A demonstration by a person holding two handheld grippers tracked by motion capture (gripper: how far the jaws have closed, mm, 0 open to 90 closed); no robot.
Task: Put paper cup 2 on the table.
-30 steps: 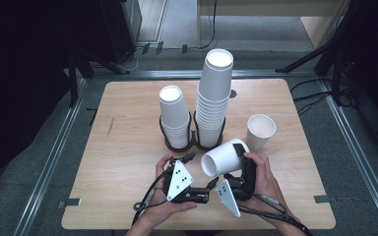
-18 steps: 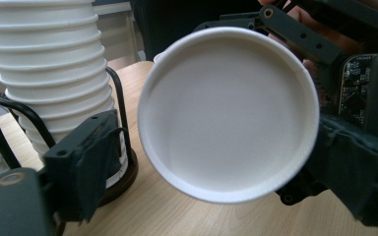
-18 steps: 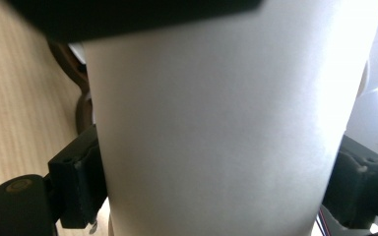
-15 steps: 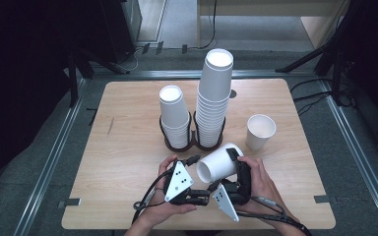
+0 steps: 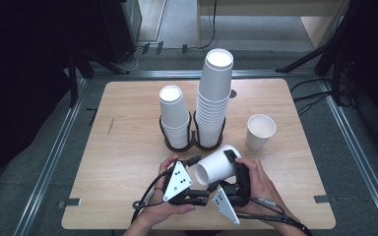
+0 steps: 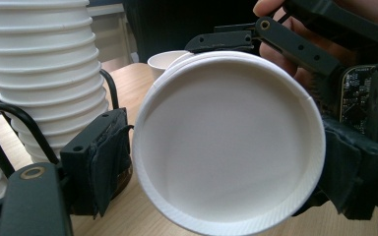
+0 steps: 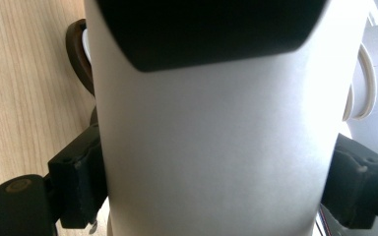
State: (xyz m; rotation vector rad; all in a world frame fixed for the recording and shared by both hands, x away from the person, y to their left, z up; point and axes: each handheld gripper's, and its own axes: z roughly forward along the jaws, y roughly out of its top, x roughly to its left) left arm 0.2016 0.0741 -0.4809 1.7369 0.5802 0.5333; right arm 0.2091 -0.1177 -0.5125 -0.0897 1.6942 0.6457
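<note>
The right tongs [image 5: 229,160] clamp a white paper cup [image 5: 219,166] by its wall, lying on its side above the counter [image 5: 128,147] at about six o'clock, mouth turned toward the left tongs [image 5: 193,164]. The left tongs have just been closing around the cup's rim, one jaw on each side in the left gripper view; whether the pads already press is hard to tell, and they look just short of it. The work looks midway: one cup [image 5: 260,131] stands alone at three o'clock, and separating or passing the held cup appears still to come. Behind, toward twelve o'clock, a short stack [image 5: 174,115] and a tall stack [image 5: 214,93] sit in a dark wire holder [image 5: 193,143], near the hands but not blocking them.
</note>
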